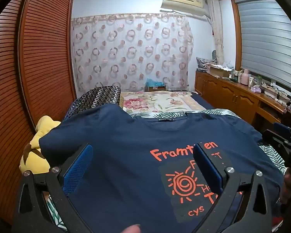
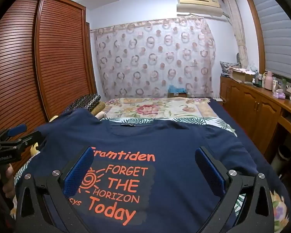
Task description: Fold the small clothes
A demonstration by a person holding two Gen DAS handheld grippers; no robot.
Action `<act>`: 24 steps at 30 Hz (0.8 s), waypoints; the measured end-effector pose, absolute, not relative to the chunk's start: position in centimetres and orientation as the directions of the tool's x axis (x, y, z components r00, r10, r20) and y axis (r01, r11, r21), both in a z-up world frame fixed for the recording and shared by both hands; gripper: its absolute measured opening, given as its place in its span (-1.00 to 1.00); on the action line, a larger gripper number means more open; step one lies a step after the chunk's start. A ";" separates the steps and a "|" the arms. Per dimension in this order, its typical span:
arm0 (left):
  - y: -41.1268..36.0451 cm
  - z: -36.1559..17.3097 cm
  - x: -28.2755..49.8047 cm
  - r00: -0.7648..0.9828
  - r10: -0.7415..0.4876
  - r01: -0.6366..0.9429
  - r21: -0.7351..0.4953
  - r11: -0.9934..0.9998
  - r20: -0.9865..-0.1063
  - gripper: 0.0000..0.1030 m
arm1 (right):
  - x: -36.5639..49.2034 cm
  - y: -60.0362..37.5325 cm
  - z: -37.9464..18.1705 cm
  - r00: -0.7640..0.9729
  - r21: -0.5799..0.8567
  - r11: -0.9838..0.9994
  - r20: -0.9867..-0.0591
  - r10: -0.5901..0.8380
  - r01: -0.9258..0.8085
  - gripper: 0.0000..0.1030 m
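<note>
Here | navy T-shirt (image 2: 164, 145) flat, sleeves spread | left gripper (image 1: 143, 167), right gripper (image 2: 145, 167) fingers released above | bed (image 2: 261, 165) bare rightward.

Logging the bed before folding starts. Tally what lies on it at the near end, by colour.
Navy: 1, the T-shirt, spread flat
Yellow: 1, the plush toy beside its sleeve
Black with rings: 1, the patterned cushion
Total: 3

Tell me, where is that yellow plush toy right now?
In the left wrist view the yellow plush toy sits at the left edge of the bed, between the navy T-shirt and the louvred wardrobe.
</note>
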State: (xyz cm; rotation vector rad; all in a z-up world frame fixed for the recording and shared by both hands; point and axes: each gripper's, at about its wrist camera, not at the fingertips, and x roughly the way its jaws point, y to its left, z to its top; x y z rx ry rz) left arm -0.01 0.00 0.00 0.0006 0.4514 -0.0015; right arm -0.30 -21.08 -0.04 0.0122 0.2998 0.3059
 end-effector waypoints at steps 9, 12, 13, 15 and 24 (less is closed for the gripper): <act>0.0 0.0 -0.1 0.904 -0.003 0.003 0.001 1.000 -0.429 1.00 | -0.3 -21.0 0.0 0.912 0.046 0.954 -0.285 0.295 -0.295 1.00; 0.0 0.0 -0.1 0.903 -0.003 0.004 0.000 1.000 -0.429 1.00 | -0.4 -20.9 0.2 0.911 0.050 0.954 -0.286 0.296 -0.295 1.00; 0.0 0.0 -0.1 0.904 -0.004 0.005 0.001 1.000 -0.428 1.00 | -0.4 -20.9 0.1 0.911 0.051 0.954 -0.286 0.297 -0.295 1.00; 0.0 0.0 0.0 0.903 -0.003 0.004 0.002 1.000 -0.429 1.00 | -0.2 -20.8 0.0 0.910 0.049 0.954 -0.287 0.298 -0.296 1.00; 0.0 0.0 -0.1 0.904 -0.002 0.004 0.004 1.000 -0.427 1.00 | -0.3 -21.0 -0.1 0.910 0.054 0.954 -0.289 0.299 -0.296 1.00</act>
